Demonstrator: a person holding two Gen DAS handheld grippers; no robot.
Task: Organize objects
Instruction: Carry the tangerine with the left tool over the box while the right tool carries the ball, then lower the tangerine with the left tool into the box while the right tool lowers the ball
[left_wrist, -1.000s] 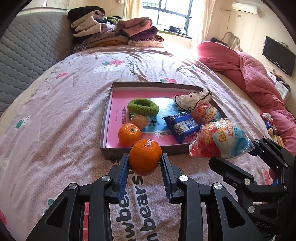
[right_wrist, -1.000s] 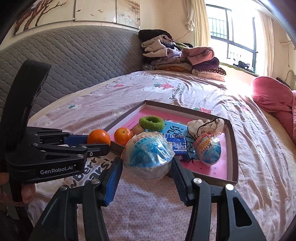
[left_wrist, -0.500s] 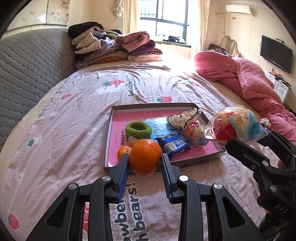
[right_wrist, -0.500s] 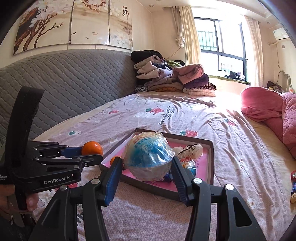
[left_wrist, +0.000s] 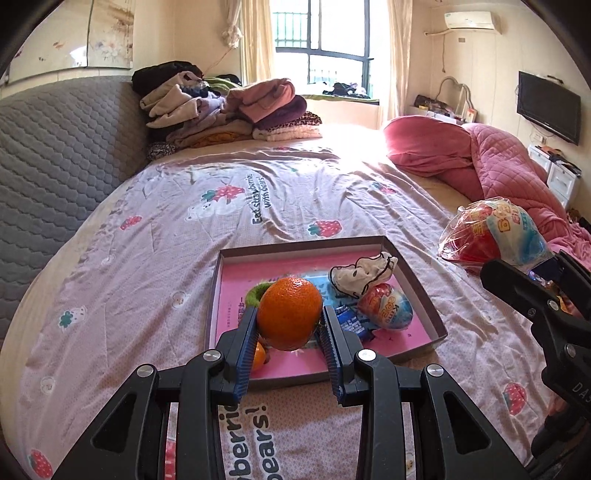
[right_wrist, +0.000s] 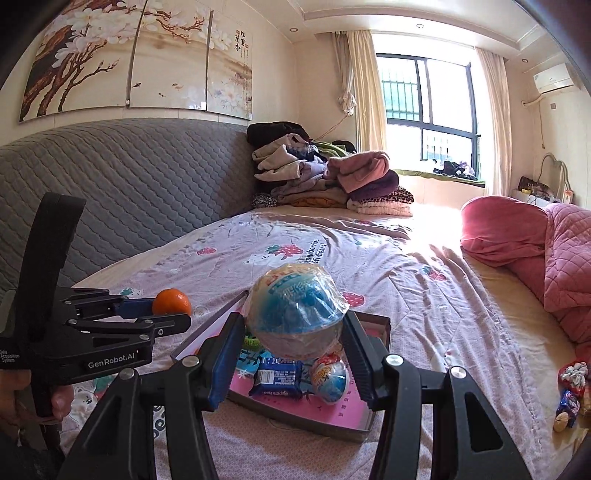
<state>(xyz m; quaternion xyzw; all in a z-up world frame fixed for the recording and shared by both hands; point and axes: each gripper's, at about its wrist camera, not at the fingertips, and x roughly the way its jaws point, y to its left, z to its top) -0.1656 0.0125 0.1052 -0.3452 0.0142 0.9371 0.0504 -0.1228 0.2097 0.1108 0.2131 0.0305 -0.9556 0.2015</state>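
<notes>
My left gripper (left_wrist: 289, 325) is shut on an orange (left_wrist: 289, 313), held in the air above the near edge of a shallow pink-lined box (left_wrist: 232, 295) on the bed. My right gripper (right_wrist: 293, 330) is shut on a large wrapped toy egg (right_wrist: 295, 315), blue and white with a red side (left_wrist: 491, 236), also held above the box (right_wrist: 332, 413). In the box lie a second orange (left_wrist: 258, 356), a green hair tie (left_wrist: 255, 293), a blue snack packet (right_wrist: 277, 376), a smaller wrapped egg (left_wrist: 386, 308) and a white cloth pouch (left_wrist: 364, 271).
The box sits on a pink strawberry-print bedsheet (left_wrist: 147, 258). A grey quilted headboard (left_wrist: 55, 155) runs along the left, a pile of folded clothes (left_wrist: 229, 110) lies at the far end, and a red quilt (left_wrist: 480, 162) is heaped at the right. Small wrapped items (right_wrist: 572, 387) lie at the bed's right edge.
Both grippers have risen with their loads and tipped upward. The box now looks smaller and lower in both views, and more of the room shows.
</notes>
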